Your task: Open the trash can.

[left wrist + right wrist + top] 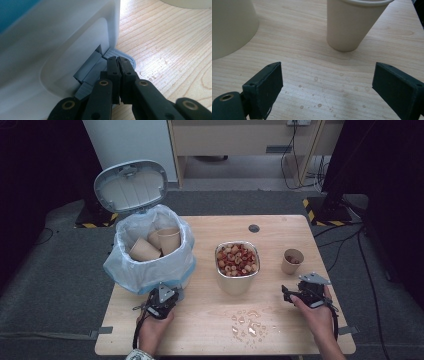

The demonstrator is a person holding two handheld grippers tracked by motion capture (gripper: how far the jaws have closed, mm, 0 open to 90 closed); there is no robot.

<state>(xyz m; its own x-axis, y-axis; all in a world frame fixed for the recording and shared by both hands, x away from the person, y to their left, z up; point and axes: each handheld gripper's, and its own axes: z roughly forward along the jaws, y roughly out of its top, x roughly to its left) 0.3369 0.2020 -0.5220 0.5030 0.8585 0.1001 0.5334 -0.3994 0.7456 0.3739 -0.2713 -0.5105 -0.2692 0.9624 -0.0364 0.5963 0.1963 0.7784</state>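
A white pedal bin (150,265), lined with a pale bag, stands at the table's left with its lid (131,185) raised and paper cups (156,244) inside. My left gripper (166,296) is at the bin's base. In the left gripper view this gripper (119,60) is shut, its tips resting on the bin's grey foot pedal (127,58). A cream tub (237,267) of red and tan snack pieces sits mid-table. A paper cup (292,261) stands to its right. My right gripper (286,293) hangs open in front of the cup (350,25), with nothing between its fingers (265,85).
Water droplets and wet patches (247,324) lie on the wooden table (210,340) near its front edge, and droplets (319,92) show below my right gripper. A round cable hole (254,228) is at the table's back. The tub's side (229,25) is left of the cup.
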